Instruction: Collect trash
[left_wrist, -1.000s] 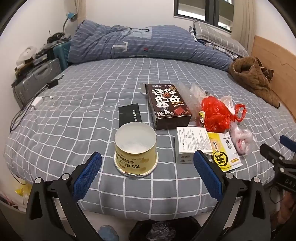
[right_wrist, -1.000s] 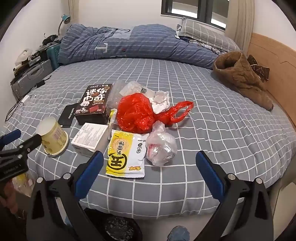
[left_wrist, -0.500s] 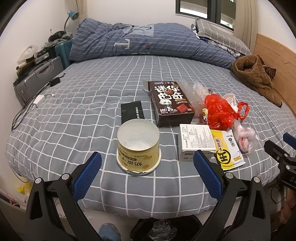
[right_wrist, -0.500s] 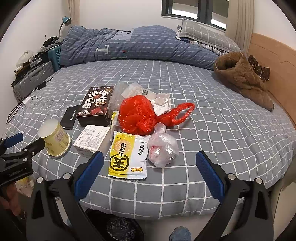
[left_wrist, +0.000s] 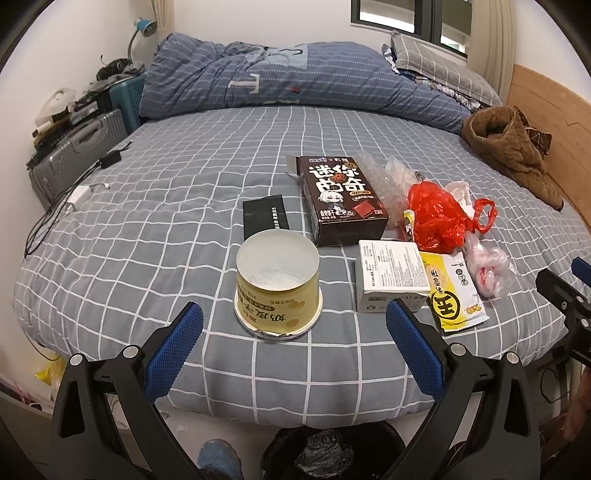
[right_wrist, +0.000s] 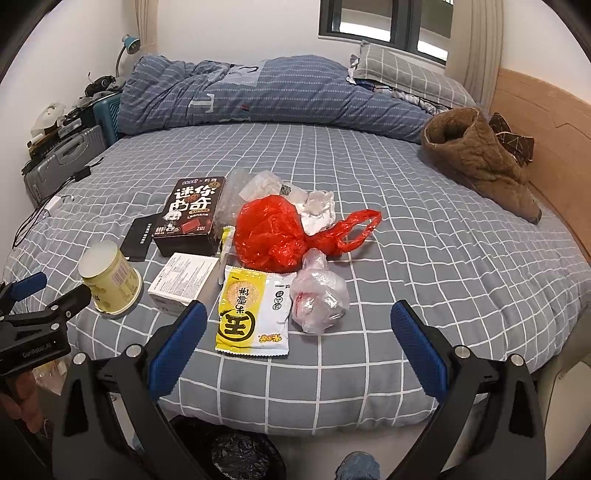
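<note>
Trash lies on a grey checked bed (left_wrist: 147, 236). A yellow paper cup (left_wrist: 277, 286) stands upside down near the front edge, just ahead of my open left gripper (left_wrist: 293, 325). Beyond it lie a black packet (left_wrist: 265, 216), a brown chocolate box (left_wrist: 341, 197), a white box (left_wrist: 392, 275), a yellow snack wrapper (right_wrist: 253, 314), a red plastic bag (right_wrist: 275, 232) and a clear knotted bag (right_wrist: 319, 299). My open right gripper (right_wrist: 295, 325) hovers in front of the wrapper and clear bag. A black-lined trash bin (left_wrist: 332, 454) sits on the floor below.
A blue duvet (left_wrist: 295, 81) and pillows are piled at the head of the bed. A brown fleece garment (right_wrist: 480, 158) lies at the right by the wooden wall panel. A grey suitcase (left_wrist: 74, 147) and cables are at the left.
Both grippers have moved slightly closer to the bed. The trash has not moved, and both grippers stay open.
</note>
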